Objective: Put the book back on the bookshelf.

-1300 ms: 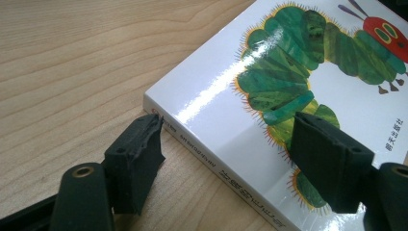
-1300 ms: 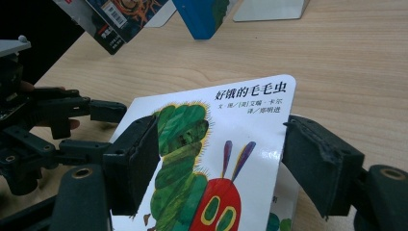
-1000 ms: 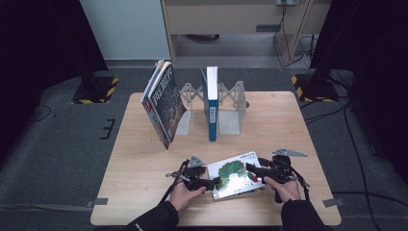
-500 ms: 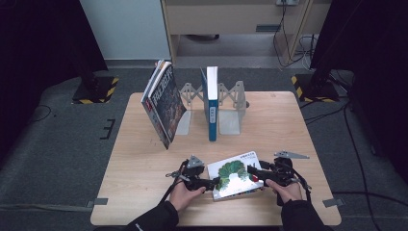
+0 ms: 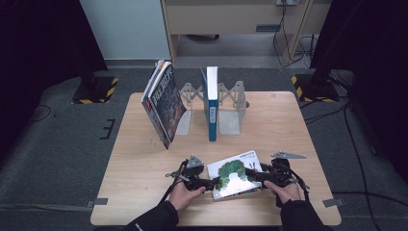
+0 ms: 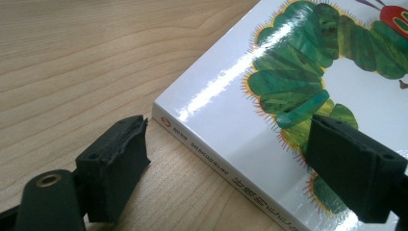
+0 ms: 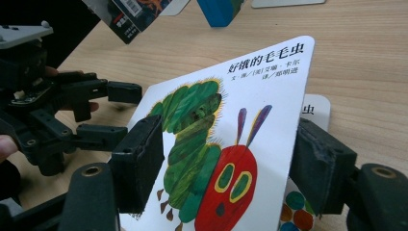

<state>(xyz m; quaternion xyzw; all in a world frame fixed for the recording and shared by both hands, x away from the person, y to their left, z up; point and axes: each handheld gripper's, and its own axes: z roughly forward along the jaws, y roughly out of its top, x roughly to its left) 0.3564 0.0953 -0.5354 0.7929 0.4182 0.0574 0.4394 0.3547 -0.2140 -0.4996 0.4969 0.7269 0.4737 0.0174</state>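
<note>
We've got the right gripper (image 7: pixel 221 178) pinching the lifted cover of the caterpillar book (image 5: pixel 235 174), while the left gripper (image 6: pixel 231 159) has just been spreading wide around its spine.

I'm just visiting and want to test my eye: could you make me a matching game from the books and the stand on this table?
Things:
1. caterpillar book
2. blue book
3. dark magazine-like book
4. metal bookends

States:
A. leans tilted at the far left of the row
B. grey, standing at the back of the table
C. stands upright between the bookends
D. low at the near edge, between both grippers

Pairs: 1-D, 2-C, 3-A, 4-B
</note>
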